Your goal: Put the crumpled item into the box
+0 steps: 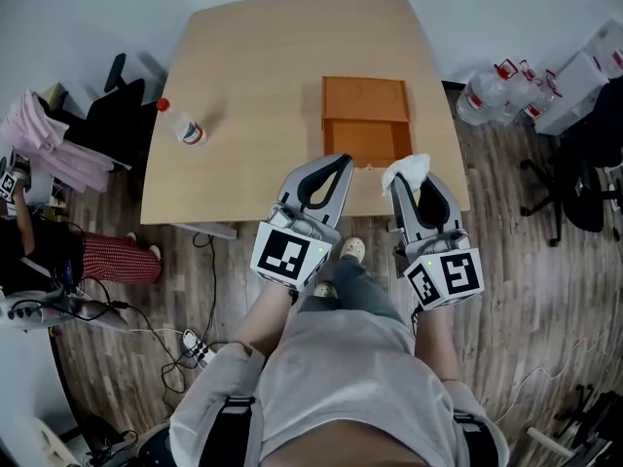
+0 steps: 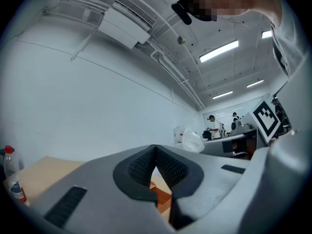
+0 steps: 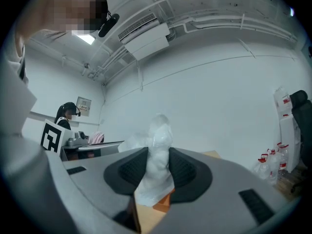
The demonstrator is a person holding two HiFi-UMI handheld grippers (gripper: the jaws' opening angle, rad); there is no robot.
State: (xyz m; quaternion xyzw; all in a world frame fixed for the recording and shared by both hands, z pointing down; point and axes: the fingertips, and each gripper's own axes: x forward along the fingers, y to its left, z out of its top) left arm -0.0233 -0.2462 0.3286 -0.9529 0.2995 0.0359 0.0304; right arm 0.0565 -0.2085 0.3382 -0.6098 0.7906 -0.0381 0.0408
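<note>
Right gripper (image 1: 409, 185) clamps crumpled white item (image 1: 411, 166) nr orange box (image 1: 365, 100), w/ left gripper (image 1: 340, 161) closed, empty.

Bottle (image 2: 11, 179) cut by left edge; box (image 2: 160, 195) mostly behind left tongs (image 2: 155, 147).

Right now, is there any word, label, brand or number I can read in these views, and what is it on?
None is readable.
Bottle label: too small.
Wall notice: blurred.
Cartons on the floor: print too small.
Marker cubes: black-and-white square patterns, no letters.
</note>
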